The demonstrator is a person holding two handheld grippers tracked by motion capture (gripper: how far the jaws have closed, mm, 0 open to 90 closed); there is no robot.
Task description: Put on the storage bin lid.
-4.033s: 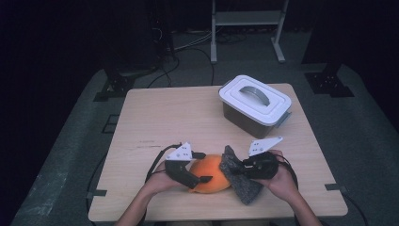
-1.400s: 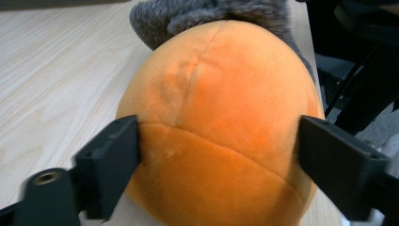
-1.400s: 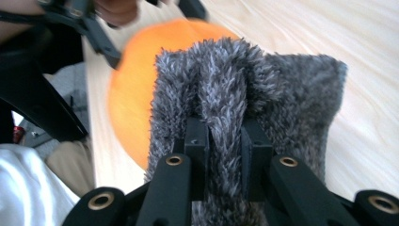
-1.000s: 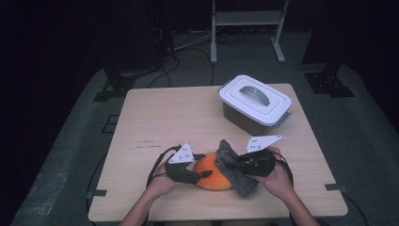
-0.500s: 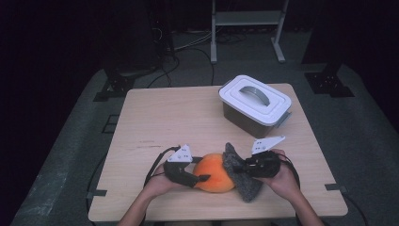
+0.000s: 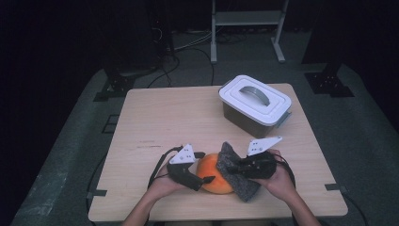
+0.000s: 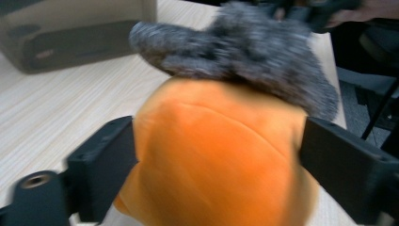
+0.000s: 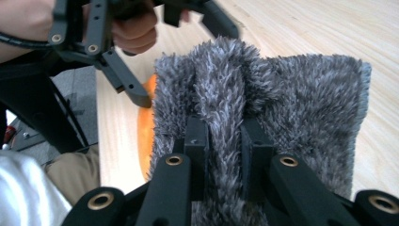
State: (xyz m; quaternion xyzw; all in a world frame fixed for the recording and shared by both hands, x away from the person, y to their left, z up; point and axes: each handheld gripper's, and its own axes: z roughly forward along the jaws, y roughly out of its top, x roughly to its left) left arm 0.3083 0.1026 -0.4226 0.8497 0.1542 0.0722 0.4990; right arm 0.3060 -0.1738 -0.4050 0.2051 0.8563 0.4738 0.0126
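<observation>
Two grippers worked at the table's [image 6: 141, 117] near edge, wiping an orange ball [image 6: 215, 173] with a grey cloth [image 6: 235, 176]. How much of the wiping was done the pictures could not settle; the cloth lay draped against the ball's right side. The right gripper [image 6: 237, 168] pinched a fold of cloth tight. The left gripper [image 6: 205, 180] had just been opening, its jaws spread wide either side of the ball, seemingly not pressing it. The lidded box [image 6: 254, 104] stood well apart.

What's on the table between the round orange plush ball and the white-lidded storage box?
Nothing: in the high view, bare light wood table separates the round orange plush ball from the white-lidded storage box.
</observation>
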